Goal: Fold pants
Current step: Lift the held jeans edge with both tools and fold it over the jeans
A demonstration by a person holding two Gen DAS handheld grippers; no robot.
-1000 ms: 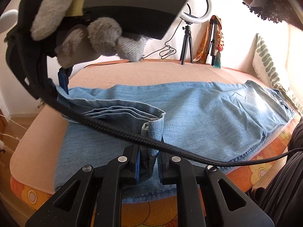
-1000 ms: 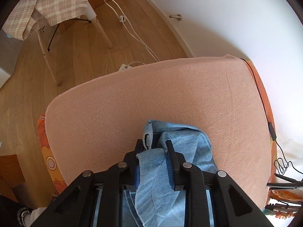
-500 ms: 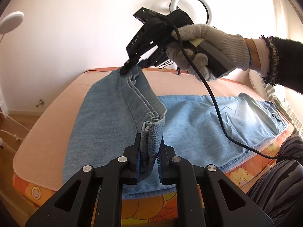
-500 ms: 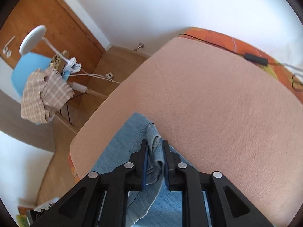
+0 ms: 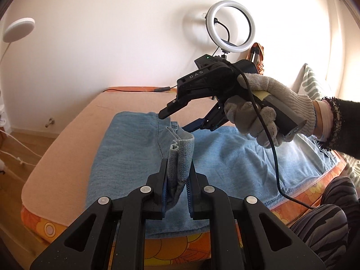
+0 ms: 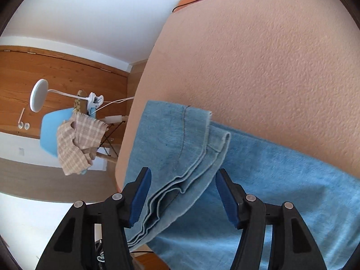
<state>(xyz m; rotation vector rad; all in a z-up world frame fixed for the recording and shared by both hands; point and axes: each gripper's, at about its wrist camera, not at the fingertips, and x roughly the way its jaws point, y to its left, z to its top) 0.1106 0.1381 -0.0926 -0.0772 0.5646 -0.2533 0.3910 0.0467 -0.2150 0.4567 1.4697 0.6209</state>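
Pants flat on bed, leg ends doubled over toward waist. Left gripper pinched on near hem corner; jaws look eased, grip uncertain. Right gripper wide apart, straddling far hem stack, holding nothing. Fold-over step nearly complete. Next: free left corner, lift clear, smooth. Bare bed beyond pants; near bed edge close.

Bright, perhaps overexposed; sharp, fisheye-warped edges.

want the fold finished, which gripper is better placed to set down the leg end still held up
Left. The left gripper is shut on the jeans' hem; the right gripper is open, its hem corner lying loose.
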